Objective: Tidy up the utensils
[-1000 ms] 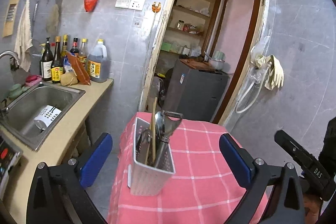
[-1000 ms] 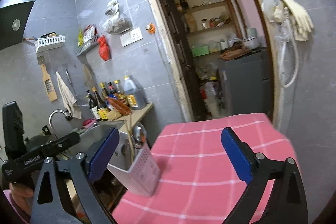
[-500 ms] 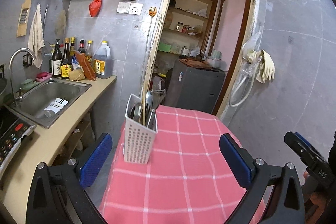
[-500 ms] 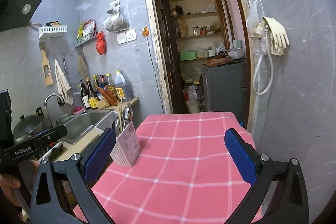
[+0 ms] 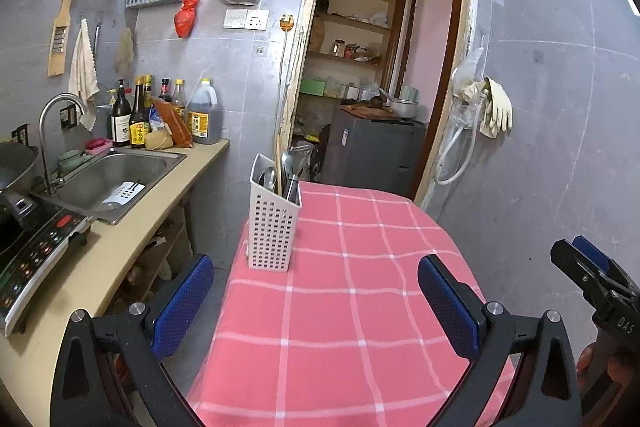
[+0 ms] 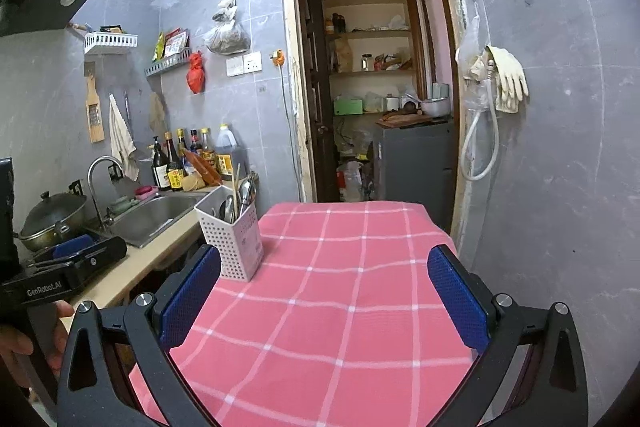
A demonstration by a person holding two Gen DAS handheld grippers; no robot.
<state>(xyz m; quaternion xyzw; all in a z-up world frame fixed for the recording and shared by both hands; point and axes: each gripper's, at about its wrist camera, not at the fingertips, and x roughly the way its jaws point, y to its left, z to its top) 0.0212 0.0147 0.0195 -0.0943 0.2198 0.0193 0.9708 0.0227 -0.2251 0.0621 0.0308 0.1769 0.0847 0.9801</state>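
We note a pink tablecloth (image 5: 360, 287) checked with white lines, a white perforated utensil holder (image 5: 273, 227), blue-padded black grippers, grey marbled wall tiles (image 6: 560, 107), a beige counter (image 5: 120, 239) and a red bag (image 5: 186, 15).

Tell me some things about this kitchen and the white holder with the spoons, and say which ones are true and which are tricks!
1. The white utensil holder stands upright on the pink checked tablecloth. True.
2. The left gripper is squeezing the holder. False: its blue fingers are spread wide, holding nothing.
3. Spoons stick out of the holder's top. True.
4. The holder is at the table's right edge. False: it sits near the left edge, beside the counter.
5. The right gripper is open and empty. True.
6. The sink is full of plates. False: only one white slotted item lies in it.
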